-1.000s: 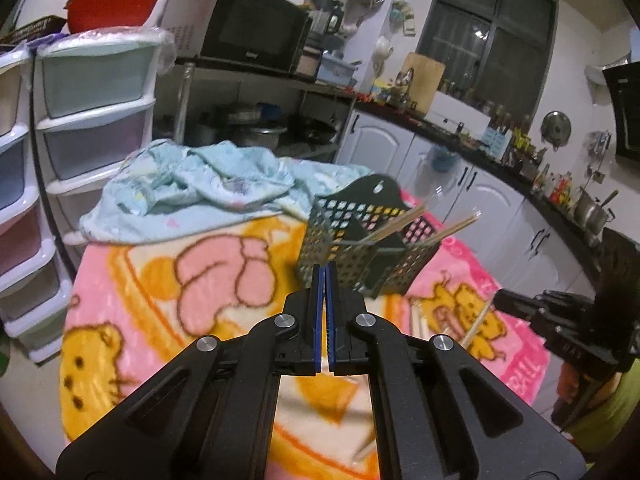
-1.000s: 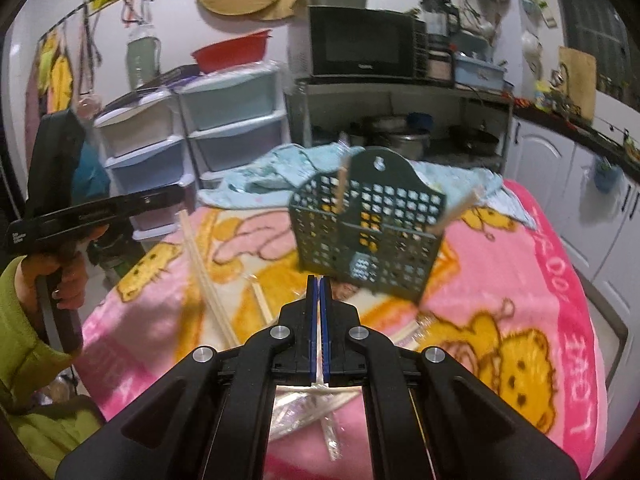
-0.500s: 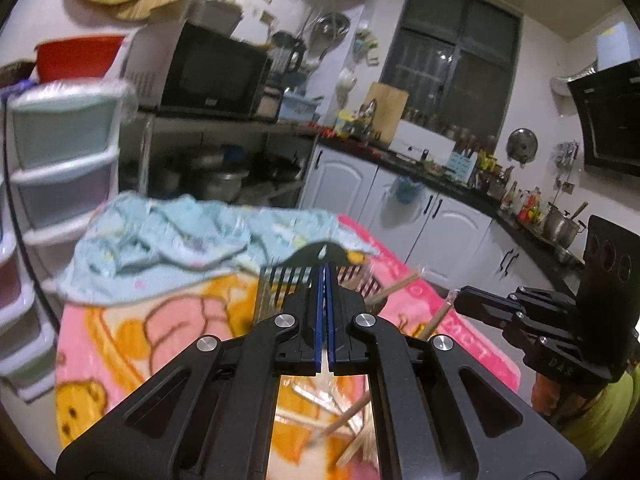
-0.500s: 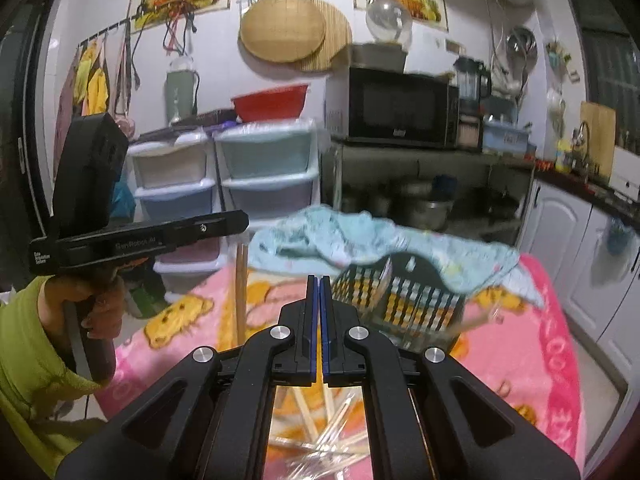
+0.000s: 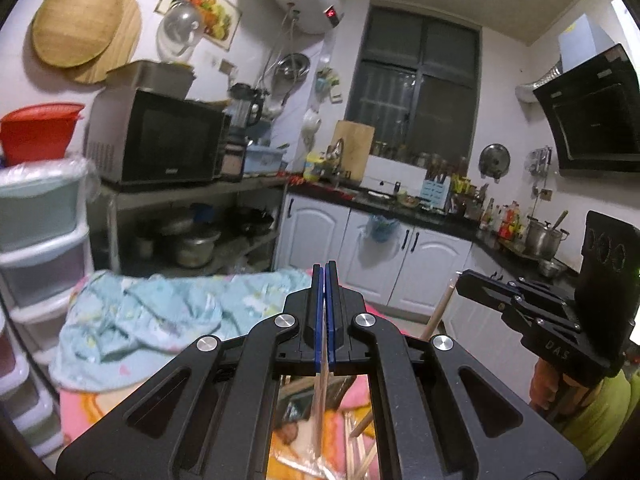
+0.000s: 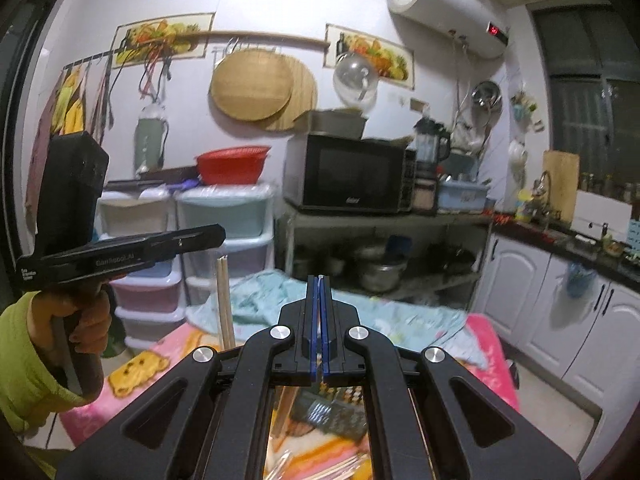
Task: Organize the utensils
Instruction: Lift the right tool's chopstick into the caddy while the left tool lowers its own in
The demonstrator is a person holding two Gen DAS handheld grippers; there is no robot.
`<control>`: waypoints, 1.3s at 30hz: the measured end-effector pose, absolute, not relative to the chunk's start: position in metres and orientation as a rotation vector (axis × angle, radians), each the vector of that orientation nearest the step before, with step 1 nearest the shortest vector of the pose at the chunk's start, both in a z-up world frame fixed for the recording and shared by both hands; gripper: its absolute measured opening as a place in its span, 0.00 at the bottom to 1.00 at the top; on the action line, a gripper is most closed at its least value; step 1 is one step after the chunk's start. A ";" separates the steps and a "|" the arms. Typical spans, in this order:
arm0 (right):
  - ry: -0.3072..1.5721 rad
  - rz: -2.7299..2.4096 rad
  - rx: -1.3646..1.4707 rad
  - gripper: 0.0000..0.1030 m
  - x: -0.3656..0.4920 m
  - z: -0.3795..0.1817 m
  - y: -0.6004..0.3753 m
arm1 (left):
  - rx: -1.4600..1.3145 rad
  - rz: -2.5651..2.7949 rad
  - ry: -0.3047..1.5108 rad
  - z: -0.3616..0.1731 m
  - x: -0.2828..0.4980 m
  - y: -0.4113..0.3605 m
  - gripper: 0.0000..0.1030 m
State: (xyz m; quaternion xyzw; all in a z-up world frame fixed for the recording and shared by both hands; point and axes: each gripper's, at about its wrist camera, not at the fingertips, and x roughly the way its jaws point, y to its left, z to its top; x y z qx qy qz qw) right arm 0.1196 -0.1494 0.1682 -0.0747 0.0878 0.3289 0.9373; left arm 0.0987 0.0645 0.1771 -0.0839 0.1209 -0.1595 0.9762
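Observation:
Both grippers are raised above the table and point almost level. My left gripper [image 5: 324, 266] is shut; a thin wooden chopstick [image 5: 319, 408] runs down from between its pads. The right wrist view shows that left gripper [image 6: 220, 236] with a pair of chopsticks [image 6: 225, 304] hanging below its tip. My right gripper [image 6: 319, 278] is shut too. In the left wrist view the right gripper [image 5: 460, 280] has a chopstick [image 5: 440, 312] hanging under its tip. The dark green perforated utensil basket [image 6: 320, 412] lies low, seen only through the gap under the jaws.
A pink cartoon blanket [image 6: 488, 344] covers the table, with a crumpled light blue cloth [image 5: 140, 320] at its far side. Loose chopsticks in clear wrap [image 6: 332, 464] lie near the front. Plastic drawers [image 6: 224, 216], a microwave shelf and white cabinets ring the table.
Both grippers rose and tipped up toward level, each with its chopsticks still hanging below. The basket slid from the middle of both views to below the jaws.

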 end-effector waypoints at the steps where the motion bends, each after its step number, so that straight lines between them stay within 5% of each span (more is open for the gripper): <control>1: 0.170 0.665 -0.154 0.01 0.121 0.171 -0.151 | -0.166 -0.323 0.238 0.180 0.102 0.063 0.00; 20: 0.088 0.577 -0.165 0.01 0.157 0.199 -0.153 | -0.215 -0.292 0.215 0.215 0.162 0.072 0.00; 39: 0.124 0.507 -0.205 0.01 0.209 0.177 -0.140 | -0.230 -0.249 0.285 0.174 0.215 0.071 0.00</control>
